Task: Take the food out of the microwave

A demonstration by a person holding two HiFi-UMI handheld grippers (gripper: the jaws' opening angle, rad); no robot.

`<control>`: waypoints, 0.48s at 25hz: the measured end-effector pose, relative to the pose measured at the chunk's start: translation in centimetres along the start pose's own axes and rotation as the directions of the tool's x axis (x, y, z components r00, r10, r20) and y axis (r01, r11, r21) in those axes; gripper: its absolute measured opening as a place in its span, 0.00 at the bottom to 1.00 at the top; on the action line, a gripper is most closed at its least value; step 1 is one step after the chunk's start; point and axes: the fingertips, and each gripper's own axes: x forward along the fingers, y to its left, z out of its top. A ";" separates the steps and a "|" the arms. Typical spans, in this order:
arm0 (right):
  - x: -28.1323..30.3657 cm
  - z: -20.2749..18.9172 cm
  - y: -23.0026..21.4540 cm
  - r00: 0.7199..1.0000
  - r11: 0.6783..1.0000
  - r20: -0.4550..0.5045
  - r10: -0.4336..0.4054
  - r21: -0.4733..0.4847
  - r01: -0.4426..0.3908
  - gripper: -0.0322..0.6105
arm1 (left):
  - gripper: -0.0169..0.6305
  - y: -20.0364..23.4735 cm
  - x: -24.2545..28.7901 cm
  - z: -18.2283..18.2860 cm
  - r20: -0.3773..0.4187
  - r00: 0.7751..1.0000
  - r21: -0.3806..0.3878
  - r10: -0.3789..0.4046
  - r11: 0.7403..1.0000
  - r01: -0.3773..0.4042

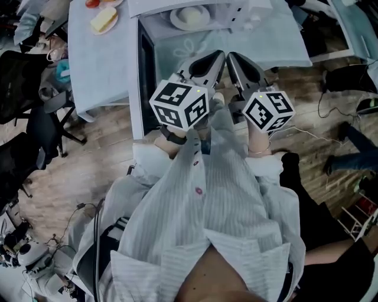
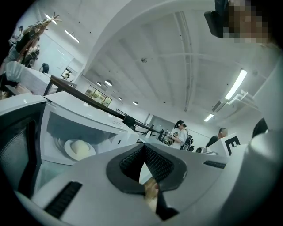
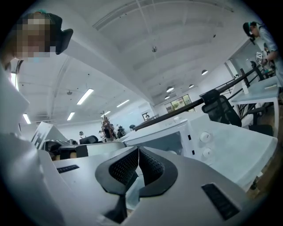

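The white microwave (image 1: pixel 195 9) stands on a pale blue table (image 1: pixel 100 65) with its door (image 1: pixel 145 76) swung open to the left. Inside it lies a white plate with a pale round bun (image 1: pixel 190 16), also seen in the left gripper view as the plate with the bun (image 2: pixel 79 149). My left gripper (image 1: pixel 220 54) and right gripper (image 1: pixel 231 56) hover side by side in front of the cavity, short of the plate, both shut and holding nothing. The right gripper view shows the microwave's knobs (image 3: pixel 204 137) beyond the right gripper (image 3: pixel 138 152). The left gripper (image 2: pixel 143 152) points toward the cavity's right side.
A second plate with yellow food (image 1: pixel 104 19) lies on the table at the left of the microwave. Black office chairs (image 1: pixel 23 76) stand at the left on the wooden floor, and cables (image 1: pixel 331 100) run across it at the right. People stand far off in the room.
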 end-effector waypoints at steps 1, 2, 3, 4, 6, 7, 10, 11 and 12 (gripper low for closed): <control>0.7 0.4 -0.7 1.000 1.000 -0.009 0.015 -0.002 -0.015 0.10 | 0.04 0.6 0.8 0.2 0.005 1.000 -0.004 0.019 1.000 -0.019; 1.5 0.7 -1.4 0.999 1.000 -0.019 0.030 -0.002 -0.030 0.10 | 0.04 1.3 1.5 0.4 0.011 0.999 -0.009 0.039 0.999 -0.039; 2.3 1.0 -2.0 0.999 0.999 -0.028 0.046 0.000 -0.046 0.10 | 0.04 2.0 2.2 0.7 0.017 0.998 -0.015 0.060 0.998 -0.060; 3.1 1.2 -2.6 0.997 0.998 -0.037 0.061 0.003 -0.061 0.10 | 0.04 2.7 2.7 1.0 0.024 0.996 -0.021 0.082 0.996 -0.081; 4.7 1.7 -3.3 0.994 0.996 -0.053 0.092 0.006 -0.091 0.10 | 0.04 4.2 3.6 1.7 0.037 0.992 -0.029 0.121 0.992 -0.120; 5.4 2.0 -3.5 0.993 0.994 -0.060 0.106 0.006 -0.105 0.10 | 0.04 4.8 3.9 2.1 0.044 0.990 -0.032 0.138 0.990 -0.136; 7.1 2.8 -4.4 0.984 0.988 -0.084 0.154 0.006 -0.154 0.10 | 0.04 6.0 5.2 2.9 0.062 0.979 -0.042 0.192 0.981 -0.189; 7.6 3.1 -4.7 0.980 0.985 -0.093 0.173 0.006 -0.174 0.10 | 0.04 6.3 5.6 3.2 0.068 0.975 -0.046 0.212 0.977 -0.210; 8.0 3.4 -5.0 0.976 0.981 -0.103 0.192 0.006 -0.193 0.10 | 0.04 6.5 6.1 3.4 0.074 0.970 -0.049 0.232 0.972 -0.229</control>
